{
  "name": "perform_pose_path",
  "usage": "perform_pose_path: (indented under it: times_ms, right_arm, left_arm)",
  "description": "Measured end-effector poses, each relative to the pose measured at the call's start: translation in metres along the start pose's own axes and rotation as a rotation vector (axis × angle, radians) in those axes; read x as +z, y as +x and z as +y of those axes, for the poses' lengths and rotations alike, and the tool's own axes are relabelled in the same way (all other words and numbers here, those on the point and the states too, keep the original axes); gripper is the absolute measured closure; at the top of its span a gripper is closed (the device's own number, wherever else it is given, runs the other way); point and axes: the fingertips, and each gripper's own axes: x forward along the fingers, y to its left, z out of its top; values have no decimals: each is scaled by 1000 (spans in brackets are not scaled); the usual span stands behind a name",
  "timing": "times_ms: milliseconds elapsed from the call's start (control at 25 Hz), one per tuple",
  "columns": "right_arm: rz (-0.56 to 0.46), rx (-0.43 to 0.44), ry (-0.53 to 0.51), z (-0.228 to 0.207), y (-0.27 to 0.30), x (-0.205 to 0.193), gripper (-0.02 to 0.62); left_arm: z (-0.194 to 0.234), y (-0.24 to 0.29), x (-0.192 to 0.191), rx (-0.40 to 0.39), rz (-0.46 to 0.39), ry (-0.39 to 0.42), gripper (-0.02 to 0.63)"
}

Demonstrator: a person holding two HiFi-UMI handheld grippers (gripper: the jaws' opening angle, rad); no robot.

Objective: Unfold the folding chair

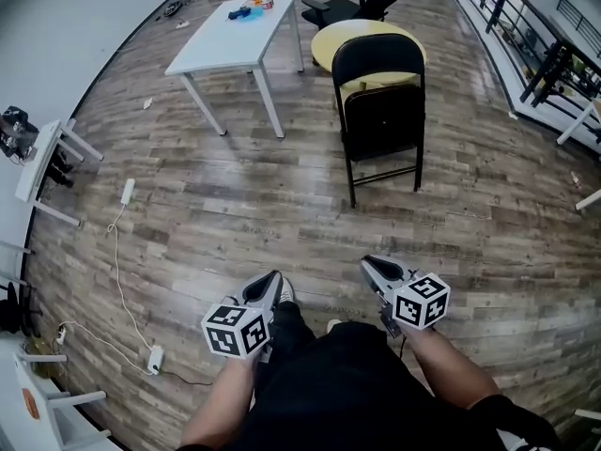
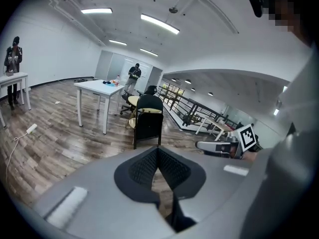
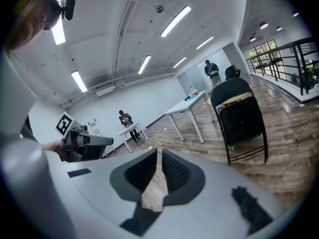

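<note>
Folding chair (image 1: pixel 380 111) stands folded on wood floor (image 1: pixel 216 205), seat flipped up vs. backrest, just in front of round yellow table (image 1: pixel 324 40) and right of white table (image 1: pixel 225 45). Both grippers well apart from chair. Left gripper (image 1: pixel 273 281): jaws together, empty. Right gripper (image 1: pixel 370 265): jaws a thin slit apart, nothing btwn.

Folding chair (image 1: pixel 380 120): I read black tubular frame as painted metal, slight gloss; black back and seat panels smooth, duller. Floor (image 1: pixel 235 205): wood-grain planks, grey-brown, satin sheen, faint reflections. White table (image 1: pixel 225 45): top smooth, matt; legs look like painted metal. Left gripper (image 2: pixel 158 150) and right gripper (image 3: pixel 160 152): my shells smooth matt grey, plastic-looking; pads (image 2: pixel 142 168) black, finely ribbed. Marker cube (image 1: pixel 237 332): flat matt print.
</note>
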Motion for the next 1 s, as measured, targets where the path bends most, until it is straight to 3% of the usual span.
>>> perform_pose_path:
  times_ms: [280, 1000]
  right_arm:
    - [-22, -82, 10, -13, 5, 6, 560]
    - [-31, -277, 108, -54, 65, 36, 560]
  left_arm:
    - [10, 29, 4, -59, 41, 71, 598]
    - [74, 108, 79, -212, 112, 142, 598]
